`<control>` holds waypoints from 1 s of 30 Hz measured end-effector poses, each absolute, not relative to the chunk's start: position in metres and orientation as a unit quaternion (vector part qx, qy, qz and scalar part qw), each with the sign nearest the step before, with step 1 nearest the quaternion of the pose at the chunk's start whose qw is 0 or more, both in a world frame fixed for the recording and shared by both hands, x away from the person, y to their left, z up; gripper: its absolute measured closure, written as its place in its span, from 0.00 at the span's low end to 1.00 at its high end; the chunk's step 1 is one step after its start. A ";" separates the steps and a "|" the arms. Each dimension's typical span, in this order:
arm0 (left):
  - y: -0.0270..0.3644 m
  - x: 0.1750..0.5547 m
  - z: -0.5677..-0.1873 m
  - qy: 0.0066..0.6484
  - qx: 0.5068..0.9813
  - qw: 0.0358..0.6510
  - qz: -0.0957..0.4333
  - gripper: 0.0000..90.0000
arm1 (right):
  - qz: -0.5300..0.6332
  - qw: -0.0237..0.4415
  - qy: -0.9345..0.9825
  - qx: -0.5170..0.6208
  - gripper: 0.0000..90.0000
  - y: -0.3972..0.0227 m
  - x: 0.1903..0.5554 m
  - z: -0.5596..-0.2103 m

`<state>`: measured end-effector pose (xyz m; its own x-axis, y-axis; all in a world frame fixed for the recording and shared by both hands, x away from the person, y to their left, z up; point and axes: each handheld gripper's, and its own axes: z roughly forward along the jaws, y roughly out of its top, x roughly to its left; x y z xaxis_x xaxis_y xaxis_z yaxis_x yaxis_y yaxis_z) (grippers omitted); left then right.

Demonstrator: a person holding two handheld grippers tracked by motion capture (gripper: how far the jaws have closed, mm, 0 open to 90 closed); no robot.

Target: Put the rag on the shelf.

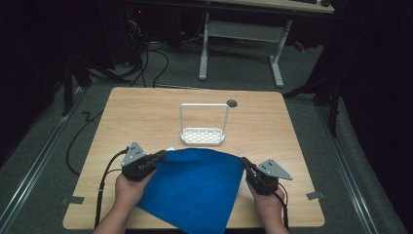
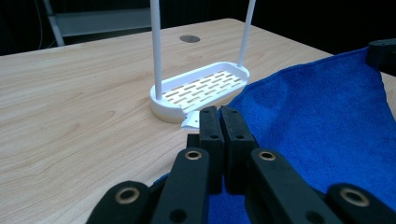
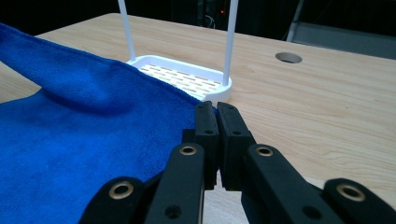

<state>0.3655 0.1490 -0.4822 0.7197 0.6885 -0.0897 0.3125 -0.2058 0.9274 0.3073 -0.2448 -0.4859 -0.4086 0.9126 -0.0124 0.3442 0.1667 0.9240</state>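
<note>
Blue cloth (image 1: pixel 195 187) lies on the near half of the wooden table (image 1: pixel 136 112), its near corner hanging over the table edge. Left gripper (image 1: pixel 163 154) is clamped on the cloth's far-left corner — right gripper (image 1: pixel 242 160) pinches the far-right corner. Just beyond the cloth's far edge stands a white rack (image 1: pixel 203 135) — upright, middle of the table.

1. Left gripper (image 1: pixel 157 157): black body, grey three-cornered plate on top; black cable trailing behind.
2. Right gripper (image 1: pixel 243 162): the same black build; brass-ringed screws along its arms.
</note>
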 end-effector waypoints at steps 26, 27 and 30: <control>0.152 0.361 -0.447 0.314 0.722 0.575 0.221 0.99 | 0.502 0.339 0.669 0.430 0.98 -0.245 0.310 -0.457; 0.151 0.360 -0.445 0.314 0.720 0.577 0.224 0.99 | 0.505 0.342 0.667 0.428 0.98 -0.246 0.310 -0.453; 0.148 0.360 -0.439 0.311 0.717 0.579 0.233 0.99 | 0.511 0.353 0.662 0.420 0.98 -0.247 0.309 -0.442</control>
